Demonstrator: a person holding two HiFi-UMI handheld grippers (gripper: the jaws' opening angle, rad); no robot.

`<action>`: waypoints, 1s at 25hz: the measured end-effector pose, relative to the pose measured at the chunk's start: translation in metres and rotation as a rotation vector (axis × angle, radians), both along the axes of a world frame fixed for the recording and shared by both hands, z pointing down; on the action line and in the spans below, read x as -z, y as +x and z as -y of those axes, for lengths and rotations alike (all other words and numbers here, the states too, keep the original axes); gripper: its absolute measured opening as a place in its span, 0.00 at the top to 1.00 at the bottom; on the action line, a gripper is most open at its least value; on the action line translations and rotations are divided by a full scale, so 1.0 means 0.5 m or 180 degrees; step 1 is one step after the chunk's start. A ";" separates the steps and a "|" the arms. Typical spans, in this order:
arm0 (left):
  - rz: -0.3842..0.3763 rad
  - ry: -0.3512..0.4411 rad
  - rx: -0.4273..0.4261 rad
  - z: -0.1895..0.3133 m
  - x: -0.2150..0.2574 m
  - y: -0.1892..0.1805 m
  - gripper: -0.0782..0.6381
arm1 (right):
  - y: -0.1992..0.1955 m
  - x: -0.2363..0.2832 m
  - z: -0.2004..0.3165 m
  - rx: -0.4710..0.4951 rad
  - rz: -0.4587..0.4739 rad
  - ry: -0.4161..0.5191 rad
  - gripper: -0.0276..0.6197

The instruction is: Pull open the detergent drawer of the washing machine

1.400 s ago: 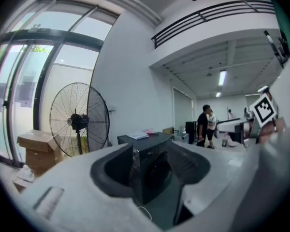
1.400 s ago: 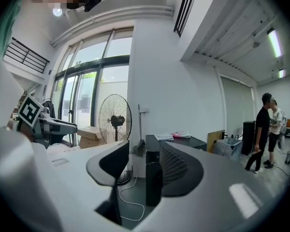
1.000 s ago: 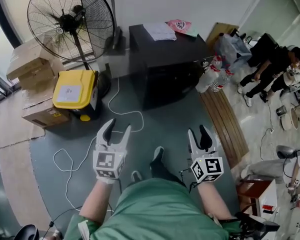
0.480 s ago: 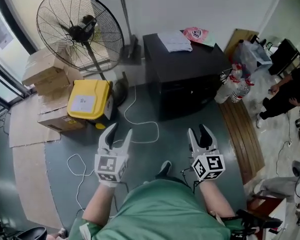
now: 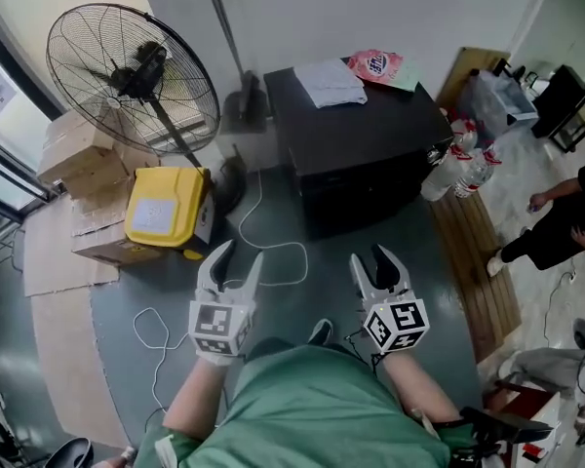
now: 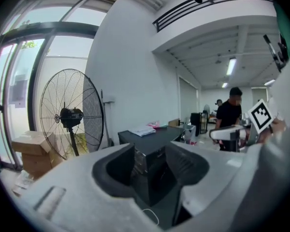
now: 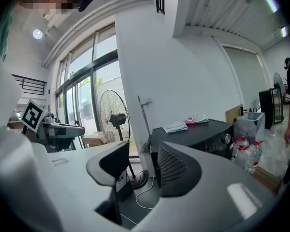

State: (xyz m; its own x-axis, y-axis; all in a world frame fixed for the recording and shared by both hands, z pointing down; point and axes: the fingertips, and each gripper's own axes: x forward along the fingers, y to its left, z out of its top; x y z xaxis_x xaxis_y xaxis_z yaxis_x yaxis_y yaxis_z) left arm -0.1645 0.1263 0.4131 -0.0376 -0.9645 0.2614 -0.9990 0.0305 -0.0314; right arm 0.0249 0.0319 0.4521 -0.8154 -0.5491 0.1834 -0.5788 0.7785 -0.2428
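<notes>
Pointing R gripper (image 5: 370,258) toward washer (image 5: 361,154), well apart.

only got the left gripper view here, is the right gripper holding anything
Observer: No. In its own view the right gripper has its jaws apart with nothing between them.
Operator: ok, any controls on the front of the machine
Observer: The right gripper view shows a round knob on the front of the black machine. I can't make out the drawer itself.
Operator: anything on the floor off to the left of it
Observer: Yes. In the head view a yellow box sits on the floor left of the machine, next to the base of the fan.
</notes>
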 end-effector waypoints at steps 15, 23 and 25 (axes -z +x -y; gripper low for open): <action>-0.0067 -0.0082 -0.0579 0.297 -0.035 -0.076 0.61 | -0.051 -0.048 0.220 -0.0228 -0.0136 -0.0257 0.68; -0.0084 -0.0293 -0.1230 0.444 -0.117 -0.135 0.61 | -0.093 -0.144 0.367 -0.0581 -0.0008 -0.0698 0.68; -0.0078 -0.0379 -0.1358 0.471 -0.139 -0.151 0.61 | -0.104 -0.178 0.389 -0.0598 0.0005 -0.0828 0.68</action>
State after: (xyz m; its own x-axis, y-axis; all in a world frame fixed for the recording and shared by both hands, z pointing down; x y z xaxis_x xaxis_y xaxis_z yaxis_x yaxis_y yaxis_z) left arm -0.2400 -0.1092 0.4829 0.3649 -0.8555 0.3673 -0.9219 -0.3872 0.0141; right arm -0.0270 -0.1626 0.5409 -0.7047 -0.6248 0.3361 -0.7059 0.5698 -0.4208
